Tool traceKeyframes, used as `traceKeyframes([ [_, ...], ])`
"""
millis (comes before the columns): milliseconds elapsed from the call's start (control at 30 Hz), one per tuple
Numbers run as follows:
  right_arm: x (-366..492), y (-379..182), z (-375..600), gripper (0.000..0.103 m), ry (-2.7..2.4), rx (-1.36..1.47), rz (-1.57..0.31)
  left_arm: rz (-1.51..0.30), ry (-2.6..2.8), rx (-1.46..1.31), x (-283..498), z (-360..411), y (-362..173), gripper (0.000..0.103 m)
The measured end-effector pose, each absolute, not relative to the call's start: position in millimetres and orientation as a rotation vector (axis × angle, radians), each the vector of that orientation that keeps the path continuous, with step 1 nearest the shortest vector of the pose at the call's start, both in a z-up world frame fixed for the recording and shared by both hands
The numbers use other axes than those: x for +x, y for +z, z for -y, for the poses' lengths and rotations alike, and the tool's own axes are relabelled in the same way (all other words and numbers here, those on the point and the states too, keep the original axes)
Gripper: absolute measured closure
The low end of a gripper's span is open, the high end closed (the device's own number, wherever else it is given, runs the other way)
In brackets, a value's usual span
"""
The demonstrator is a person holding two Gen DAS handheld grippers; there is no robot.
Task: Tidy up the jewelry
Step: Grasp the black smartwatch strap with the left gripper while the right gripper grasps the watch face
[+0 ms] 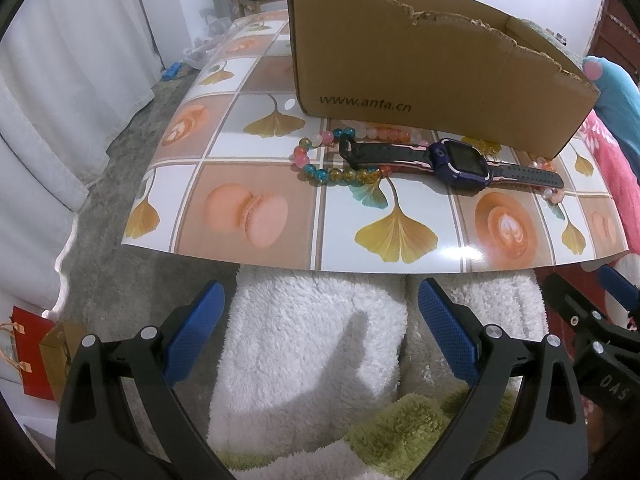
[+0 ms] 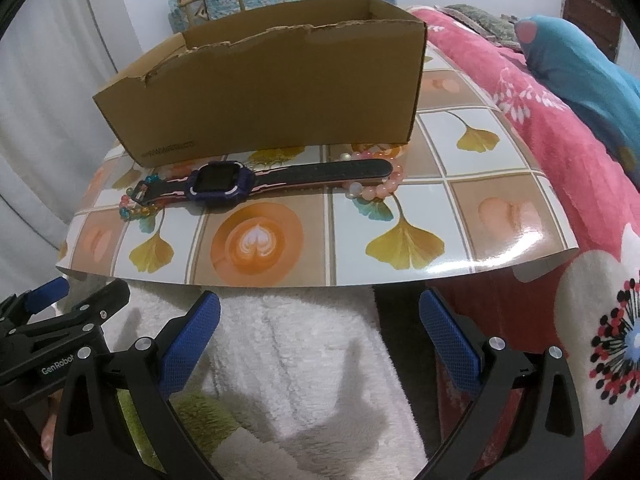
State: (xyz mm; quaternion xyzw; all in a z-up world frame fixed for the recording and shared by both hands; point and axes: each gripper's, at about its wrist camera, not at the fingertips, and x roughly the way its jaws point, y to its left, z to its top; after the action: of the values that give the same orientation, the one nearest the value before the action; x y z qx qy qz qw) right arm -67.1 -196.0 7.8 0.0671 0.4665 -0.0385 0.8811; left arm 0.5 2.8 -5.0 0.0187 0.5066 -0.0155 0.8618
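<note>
Ahead of both tools, watch (image 1: 456,160) lies on the mat (image 1: 280,248) just before the box (image 1: 420,80), strap crosswise to my reach. Left gripper (image 1: 320,332) and right gripper (image 2: 320,336) both spread, empty. I judge the right nearer the watch face, bracelets (image 2: 376,190) under it.

The watch (image 1: 452,160) hides part of the bead bracelets (image 1: 320,152).
</note>
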Motion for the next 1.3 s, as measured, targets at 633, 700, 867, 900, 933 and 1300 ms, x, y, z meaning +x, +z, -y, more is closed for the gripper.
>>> traceKeyframes([
  [633,-42,41,215,0.006,0.161,0.010,-0.809,-0.848,-0.281,-0.048,24,-30,14,0.009],
  [700,-38,44,210,0.006,0.212,-0.025,-0.793,-0.846,-0.309,-0.043,29,-28,15,0.009],
  [867,-22,45,197,0.006,0.389,-0.100,-0.805,-0.753,-0.426,0.150,35,-4,18,0.009],
  [900,-19,44,196,0.006,0.415,-0.107,-0.813,-0.741,-0.445,0.179,34,-1,19,0.009],
  [933,-15,44,194,0.006,0.449,-0.122,-0.820,-0.727,-0.466,0.214,35,2,19,0.009],
  [1300,30,33,185,0.050,0.673,-0.275,-0.910,-0.765,-0.729,0.516,65,27,-1,0.048],
])
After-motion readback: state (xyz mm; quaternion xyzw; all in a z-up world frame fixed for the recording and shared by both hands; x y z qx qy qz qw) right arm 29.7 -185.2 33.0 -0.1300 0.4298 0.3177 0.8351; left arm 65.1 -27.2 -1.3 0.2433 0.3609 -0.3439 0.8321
